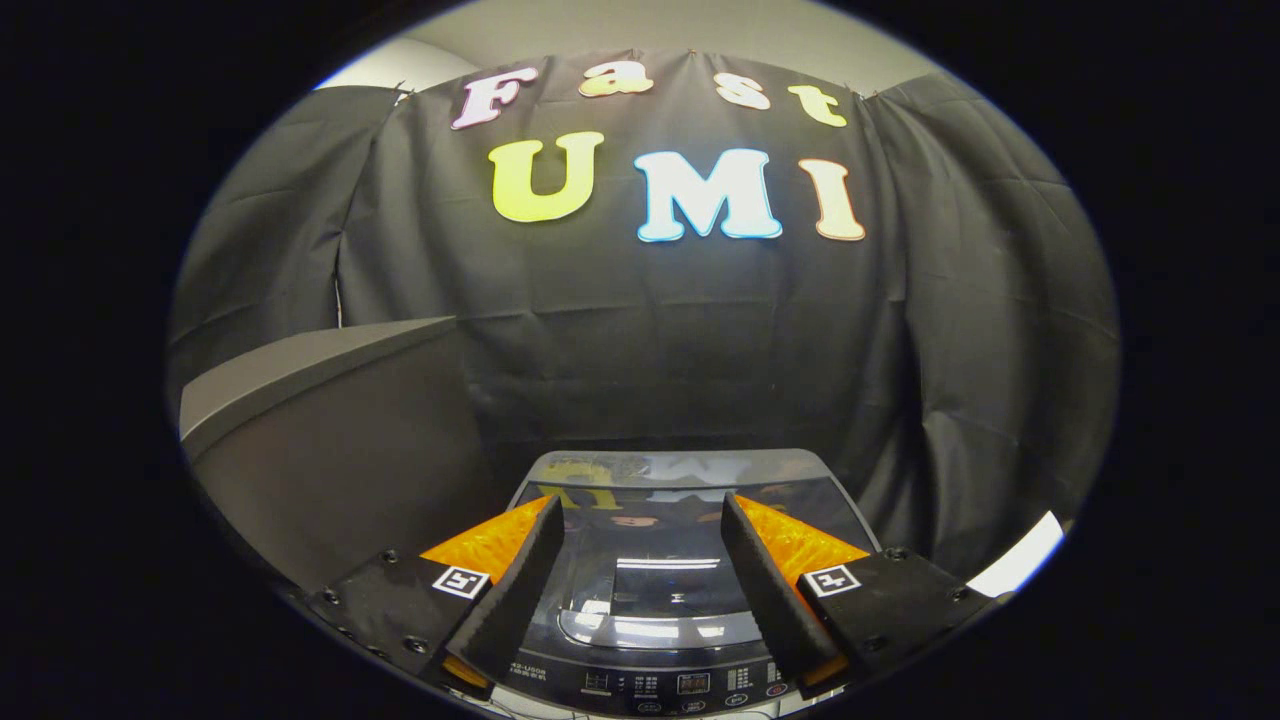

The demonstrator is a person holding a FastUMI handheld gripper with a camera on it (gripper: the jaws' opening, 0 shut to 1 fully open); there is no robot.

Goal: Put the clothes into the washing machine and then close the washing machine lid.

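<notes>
A top-loading washing machine point(660, 480) stands below and just ahead of my fingers, its dark glossy glass lid point(650, 590) lying flat and shut, mirroring the lights. A control panel point(690, 685) with small buttons runs along its near edge. My gripper point(640, 515) hovers above the lid, open, with nothing between the two black-padded orange fingers point(520, 580). No clothes are in sight.
A dark grey cabinet or counter point(330, 440) rises to the left of the machine, taller than its top. Black cloth hangs as the booth wall behind and to the right. A bright white strip point(1020, 560) shows low on the right.
</notes>
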